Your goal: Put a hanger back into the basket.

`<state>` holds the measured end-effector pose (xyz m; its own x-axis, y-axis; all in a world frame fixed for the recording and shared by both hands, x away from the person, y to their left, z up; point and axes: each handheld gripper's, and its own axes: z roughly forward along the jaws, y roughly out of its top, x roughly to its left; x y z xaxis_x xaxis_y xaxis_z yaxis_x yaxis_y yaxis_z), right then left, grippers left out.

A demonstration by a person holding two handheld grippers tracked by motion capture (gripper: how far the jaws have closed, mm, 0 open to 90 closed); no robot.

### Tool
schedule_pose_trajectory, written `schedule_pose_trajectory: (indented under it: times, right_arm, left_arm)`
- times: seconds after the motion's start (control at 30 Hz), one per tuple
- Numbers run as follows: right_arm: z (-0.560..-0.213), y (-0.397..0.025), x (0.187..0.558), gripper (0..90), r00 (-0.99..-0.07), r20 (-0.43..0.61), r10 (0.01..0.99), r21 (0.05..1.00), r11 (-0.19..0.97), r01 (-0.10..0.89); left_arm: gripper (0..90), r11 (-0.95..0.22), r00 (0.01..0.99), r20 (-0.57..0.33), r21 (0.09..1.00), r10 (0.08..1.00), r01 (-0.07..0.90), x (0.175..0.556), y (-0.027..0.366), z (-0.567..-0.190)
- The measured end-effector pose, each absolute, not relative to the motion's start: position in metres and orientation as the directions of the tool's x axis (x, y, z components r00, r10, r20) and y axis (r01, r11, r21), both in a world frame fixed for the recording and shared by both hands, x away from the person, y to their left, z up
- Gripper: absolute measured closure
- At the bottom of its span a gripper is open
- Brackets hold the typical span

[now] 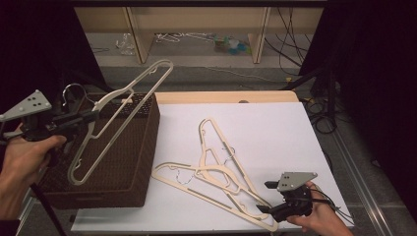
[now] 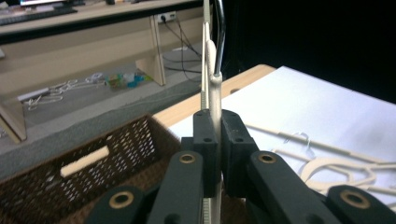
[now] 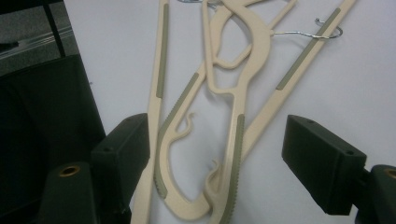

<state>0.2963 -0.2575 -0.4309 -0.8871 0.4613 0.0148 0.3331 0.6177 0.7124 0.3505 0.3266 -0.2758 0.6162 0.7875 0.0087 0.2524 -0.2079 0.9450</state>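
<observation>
My left gripper (image 1: pixel 95 116) is shut on a cream plastic hanger (image 1: pixel 105 103) near its neck and holds it tilted above the brown wicker basket (image 1: pixel 142 147). In the left gripper view the jaws pinch the hanger (image 2: pixel 211 60) edge-on, its metal hook rising beside it, with the basket (image 2: pixel 70 186) below. A few more cream hangers (image 1: pixel 223 172) lie tangled on the white table cover. My right gripper (image 1: pixel 265 197) stands open at their near ends. In the right gripper view, the hanger (image 3: pixel 254 46) arms run between the spread jaws of that gripper (image 3: pixel 223 158).
The white cover (image 1: pixel 275 132) spreads bare toward the back and right of the table; a wooden edge (image 1: pixel 221 97) shows behind it. Beyond stands a low wooden shelf (image 1: pixel 142 34), with cables and small items on the floor. Dark space lies right of the table.
</observation>
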Motion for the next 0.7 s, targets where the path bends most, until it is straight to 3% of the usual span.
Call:
schedule_pose_trajectory:
  times: [0.7]
  right_arm:
    - [-0.432,-0.257,0.296,24.7,-0.89,0.016,0.455,0.711,0.621,0.331]
  left_arm:
    - [85.7,-0.268,0.545,0.027,0.891,0.838,0.367,0.363,0.369,-0.321]
